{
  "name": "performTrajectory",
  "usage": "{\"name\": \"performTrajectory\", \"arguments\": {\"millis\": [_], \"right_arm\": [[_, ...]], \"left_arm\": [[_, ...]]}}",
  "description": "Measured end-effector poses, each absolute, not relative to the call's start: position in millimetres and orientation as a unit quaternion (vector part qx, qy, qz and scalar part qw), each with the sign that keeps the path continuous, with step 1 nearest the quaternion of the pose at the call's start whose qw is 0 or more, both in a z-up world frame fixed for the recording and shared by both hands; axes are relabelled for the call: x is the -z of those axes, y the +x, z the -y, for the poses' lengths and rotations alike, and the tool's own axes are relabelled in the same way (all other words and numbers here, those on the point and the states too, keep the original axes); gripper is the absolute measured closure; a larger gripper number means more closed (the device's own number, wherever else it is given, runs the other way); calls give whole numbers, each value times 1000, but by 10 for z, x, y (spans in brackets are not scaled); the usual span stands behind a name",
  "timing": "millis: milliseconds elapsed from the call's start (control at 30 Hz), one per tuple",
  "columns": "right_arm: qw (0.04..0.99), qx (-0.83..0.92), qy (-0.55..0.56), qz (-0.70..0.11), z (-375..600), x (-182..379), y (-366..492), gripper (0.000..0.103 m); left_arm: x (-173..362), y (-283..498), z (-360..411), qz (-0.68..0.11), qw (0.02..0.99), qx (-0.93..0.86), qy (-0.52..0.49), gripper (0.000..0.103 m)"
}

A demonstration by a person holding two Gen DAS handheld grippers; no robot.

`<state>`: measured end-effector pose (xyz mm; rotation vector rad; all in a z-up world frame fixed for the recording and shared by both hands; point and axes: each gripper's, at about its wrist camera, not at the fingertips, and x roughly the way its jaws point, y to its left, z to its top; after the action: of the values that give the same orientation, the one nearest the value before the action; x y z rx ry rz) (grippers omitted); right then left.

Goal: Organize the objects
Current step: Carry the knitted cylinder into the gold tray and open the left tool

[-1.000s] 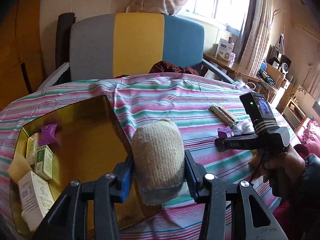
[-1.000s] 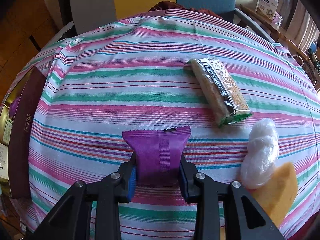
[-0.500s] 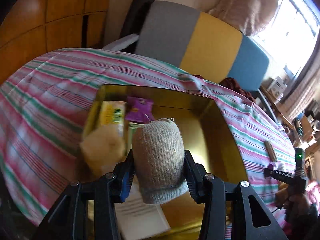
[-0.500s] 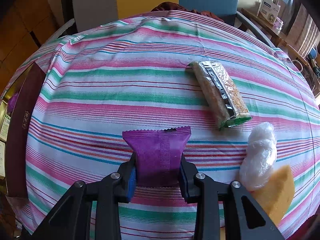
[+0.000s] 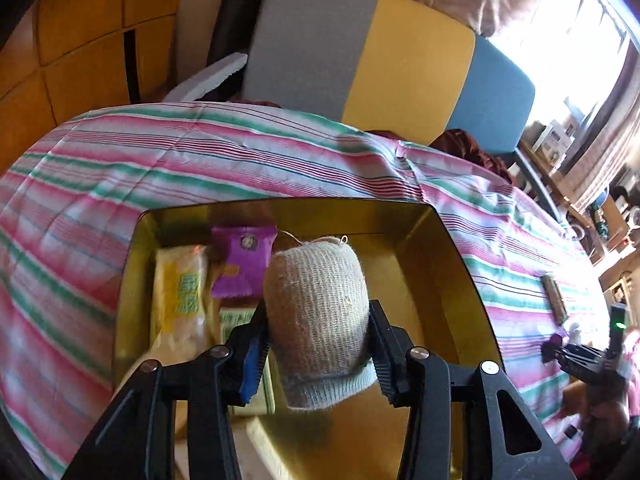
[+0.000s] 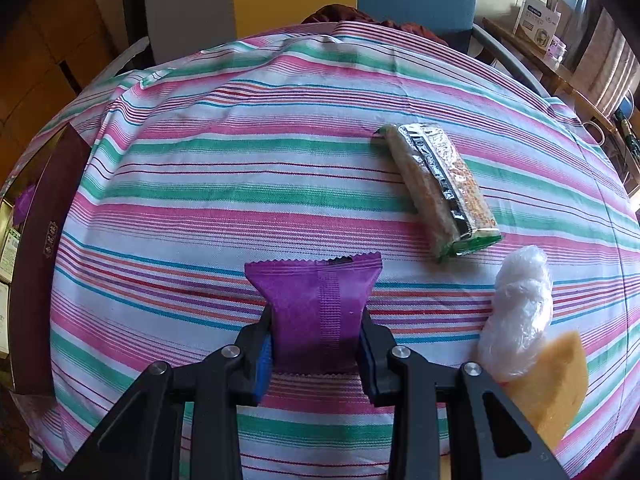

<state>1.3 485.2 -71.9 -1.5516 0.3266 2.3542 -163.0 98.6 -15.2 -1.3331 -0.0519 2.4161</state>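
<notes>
Step in hand: a beige knitted bundle is held over the gold box, so this looks like the drop-off part of the tidying.

Left gripper: clamped on the bundle from both sides, the lower grey end sticking out below the pads.

Right gripper: pinched narrow on a purple packet, which seems to be lifted just off the striped cloth, lower centre of the frame.

Box contents: a yellow packet and another purple sachet are seen at the upper left of the box; the right half looks bare.

Next move, probably: the bundle gets lowered into that bare gold area and let go, then the right packet is brought over.

Left on the cloth: a silver-green snack bar, a crumpled clear plastic wad and a yellow wedge, right side of the frame.

Hard to tell: the box's near edge is hidden behind the gripper, the boxes under the bundle are mostly covered, and the print on the packets is too blurry to read.
</notes>
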Motion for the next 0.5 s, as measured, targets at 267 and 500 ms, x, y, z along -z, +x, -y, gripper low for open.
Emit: {"name": "performTrajectory", "arguments": {"millis": [267,500], "right_arm": [[151,-820,-540,-113,-4848,716,-1,69],[150,-821,-539,-112,-4842,705,-4,69]], "left_arm": [[500,-2186,-1286,-13,168,-834,-526,56],[553,-2326,-1282,-25,147,-841,-521,39]]}}
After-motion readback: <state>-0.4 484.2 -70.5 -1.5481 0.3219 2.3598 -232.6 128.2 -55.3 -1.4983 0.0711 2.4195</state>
